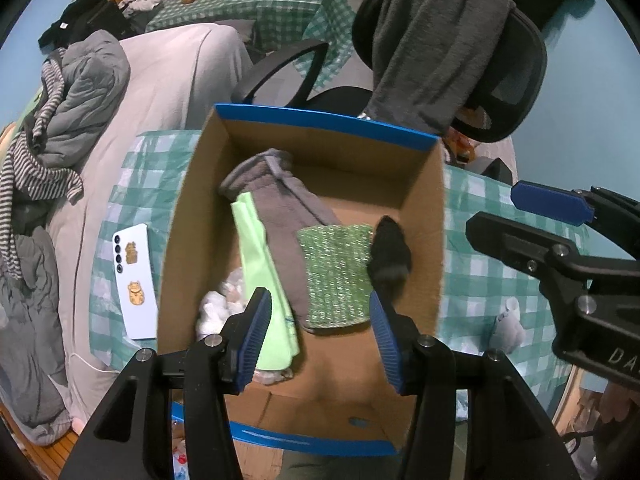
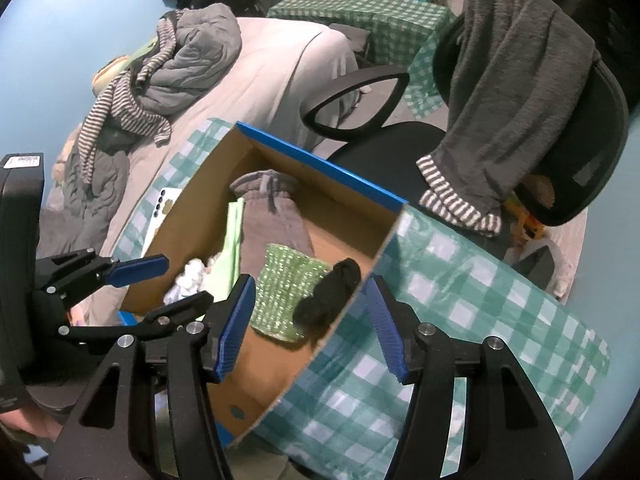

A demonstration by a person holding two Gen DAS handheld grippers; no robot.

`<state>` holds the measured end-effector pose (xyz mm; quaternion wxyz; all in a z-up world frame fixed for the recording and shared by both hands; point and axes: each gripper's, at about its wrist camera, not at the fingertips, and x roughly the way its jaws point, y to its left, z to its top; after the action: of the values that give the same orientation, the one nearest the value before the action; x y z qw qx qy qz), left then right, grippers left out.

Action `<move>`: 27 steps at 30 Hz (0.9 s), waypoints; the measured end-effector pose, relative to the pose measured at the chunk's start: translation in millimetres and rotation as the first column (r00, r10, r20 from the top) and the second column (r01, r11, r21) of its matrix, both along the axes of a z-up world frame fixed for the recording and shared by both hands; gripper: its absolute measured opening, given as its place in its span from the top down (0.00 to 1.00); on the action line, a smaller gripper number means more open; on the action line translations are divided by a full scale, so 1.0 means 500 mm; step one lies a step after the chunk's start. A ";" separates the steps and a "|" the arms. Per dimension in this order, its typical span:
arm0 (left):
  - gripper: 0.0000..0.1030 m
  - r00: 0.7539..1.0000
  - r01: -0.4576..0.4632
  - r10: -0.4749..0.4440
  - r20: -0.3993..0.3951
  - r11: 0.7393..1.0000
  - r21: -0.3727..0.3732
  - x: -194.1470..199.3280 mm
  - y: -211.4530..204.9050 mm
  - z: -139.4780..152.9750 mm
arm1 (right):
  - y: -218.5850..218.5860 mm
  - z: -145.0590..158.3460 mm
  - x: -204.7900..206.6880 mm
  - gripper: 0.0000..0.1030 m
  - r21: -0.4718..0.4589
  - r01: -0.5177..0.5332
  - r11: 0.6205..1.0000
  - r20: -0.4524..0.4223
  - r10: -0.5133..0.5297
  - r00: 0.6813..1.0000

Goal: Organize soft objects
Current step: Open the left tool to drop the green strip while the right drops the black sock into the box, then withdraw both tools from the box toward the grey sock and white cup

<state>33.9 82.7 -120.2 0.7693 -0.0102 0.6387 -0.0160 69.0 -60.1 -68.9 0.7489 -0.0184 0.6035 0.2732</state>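
Observation:
An open cardboard box [image 1: 200,216] with blue-taped rims stands on a green checked tablecloth [image 1: 476,256]. Inside lie a grey fleece garment [image 1: 280,200], a light green cloth [image 1: 260,256], a glittery green knit cloth [image 1: 336,272], a black bundle [image 1: 390,252] against the right wall and white fluff [image 1: 216,312]. My left gripper [image 1: 318,338] hangs open above the box, nothing between its blue pads. My right gripper [image 2: 310,326] is open over the box's right wall [image 2: 344,308], with the black bundle [image 2: 328,296] and knit cloth [image 2: 286,288] below it, not touched.
A white phone [image 1: 136,280] with cat stickers lies on the tablecloth left of the box. A black office chair [image 1: 516,72] draped with a grey towel [image 1: 432,40] stands behind the box. A bed [image 1: 160,92] piled with grey and striped clothes is at the left.

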 end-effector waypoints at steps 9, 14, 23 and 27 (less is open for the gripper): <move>0.50 0.999 0.043 -0.043 -0.011 0.999 0.004 -0.008 -0.077 0.003 | -0.088 0.001 -0.014 0.43 -0.004 0.049 0.999 -0.008 -0.049 0.999; 0.50 0.998 0.069 -0.069 -0.009 0.998 0.007 -0.015 -0.117 0.007 | -0.138 -0.001 -0.025 0.43 -0.009 0.079 0.997 -0.013 -0.079 0.997; 0.49 0.992 0.121 -0.121 -0.021 0.993 0.004 -0.031 -0.196 0.000 | -0.243 -0.030 -0.050 0.43 -0.043 0.135 0.990 -0.042 -0.136 0.990; 0.47 0.989 0.145 -0.145 -0.032 0.989 -0.002 -0.041 -0.229 -0.008 | -0.289 -0.050 -0.066 0.43 -0.067 0.160 0.985 -0.060 -0.164 0.985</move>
<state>13.2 -31.7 -124.4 0.7557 0.0364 0.6499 -0.0716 36.0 -204.6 -94.1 0.7477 0.0163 0.6352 0.1930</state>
